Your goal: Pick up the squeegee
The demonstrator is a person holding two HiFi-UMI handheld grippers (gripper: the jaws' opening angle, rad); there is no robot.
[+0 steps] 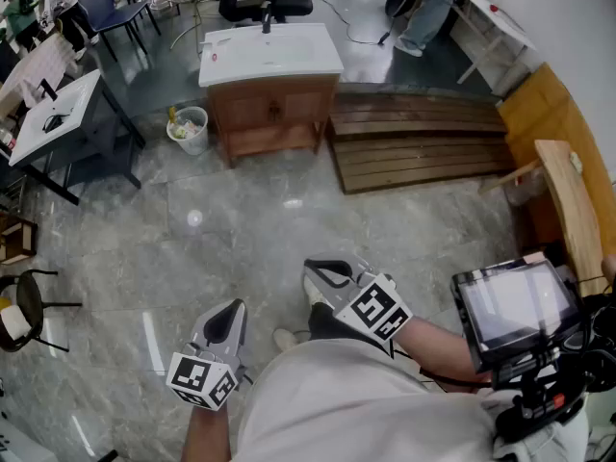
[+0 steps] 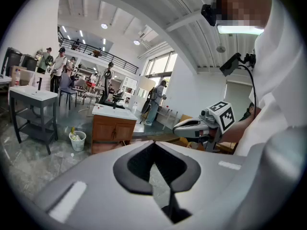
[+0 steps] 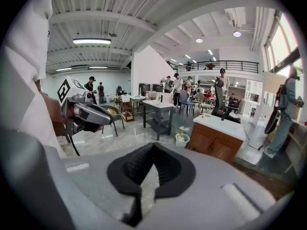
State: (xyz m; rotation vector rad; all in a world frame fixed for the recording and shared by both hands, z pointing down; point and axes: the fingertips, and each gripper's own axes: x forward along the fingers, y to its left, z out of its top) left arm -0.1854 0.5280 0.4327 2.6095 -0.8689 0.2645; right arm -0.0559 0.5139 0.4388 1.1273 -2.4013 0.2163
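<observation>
I make out no squeegee in any view. Both grippers hang in front of the person's body over the grey stone floor. My left gripper point(image 1: 229, 312) is shut with nothing between its jaws; its dark pads meet in its own view point(image 2: 154, 145). My right gripper point(image 1: 321, 270) is a little further forward, also shut and empty point(image 3: 153, 147). Each shows in the other's view: the right gripper point(image 2: 194, 126) and the left gripper point(image 3: 88, 115). A wooden vanity with a white basin top point(image 1: 269, 51) stands a few steps ahead.
A white bin point(image 1: 190, 128) stands left of the vanity and a wooden slatted platform point(image 1: 419, 142) lies to its right. A grey table with a basin point(image 1: 58, 114) and a black chair point(image 1: 24, 306) are at the left. A screen rig point(image 1: 515, 306) and a wooden bench point(image 1: 568, 200) are at the right. People stand far off.
</observation>
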